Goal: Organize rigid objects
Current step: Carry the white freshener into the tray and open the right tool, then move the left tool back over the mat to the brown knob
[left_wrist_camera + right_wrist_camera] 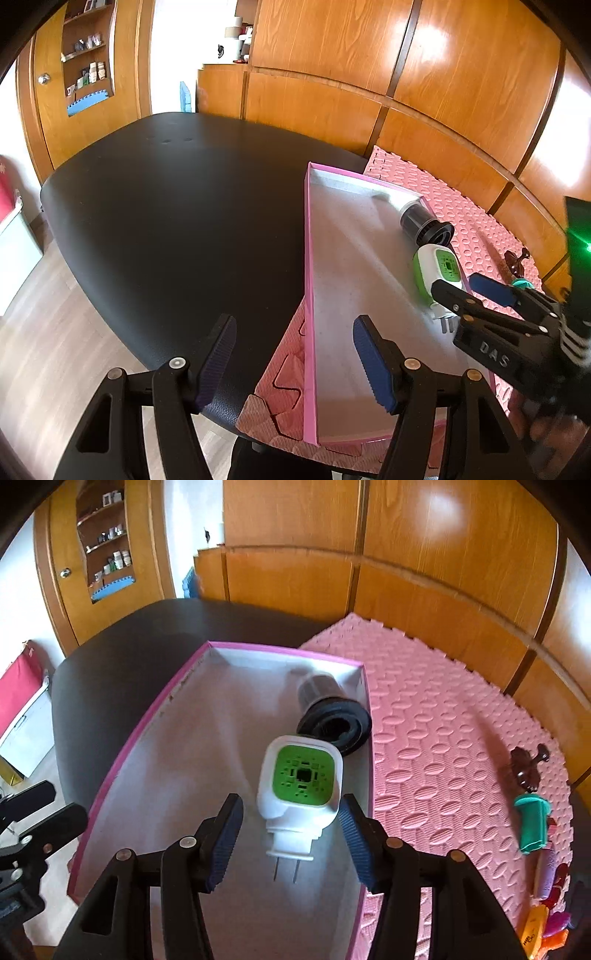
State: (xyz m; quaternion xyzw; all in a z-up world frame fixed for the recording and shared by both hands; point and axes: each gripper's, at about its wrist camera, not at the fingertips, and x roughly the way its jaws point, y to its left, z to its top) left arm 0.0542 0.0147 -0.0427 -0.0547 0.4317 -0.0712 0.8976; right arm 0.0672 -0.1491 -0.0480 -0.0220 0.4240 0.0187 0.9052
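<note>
A pink-rimmed box [147, 731] with a white floor lies on the black table. In it are a white and green plug-in device [301, 786] with two prongs and a black-rimmed cylinder [332, 716] behind it. My right gripper [291, 843] is open, its blue pads either side of the plug-in device, which rests on the box floor. In the left wrist view the box [309, 295], the device [436, 271] and the right gripper [469, 288] show at right. My left gripper [293, 363] is open and empty over the box's near left rim.
A pink foam mat [443, 720] lies right of the box. On its right edge are a brown ornament [528, 768], a teal cylinder [533, 823] and several small colourful items [550, 915]. Wooden cabinets [369, 572] stand behind the black table [166, 221].
</note>
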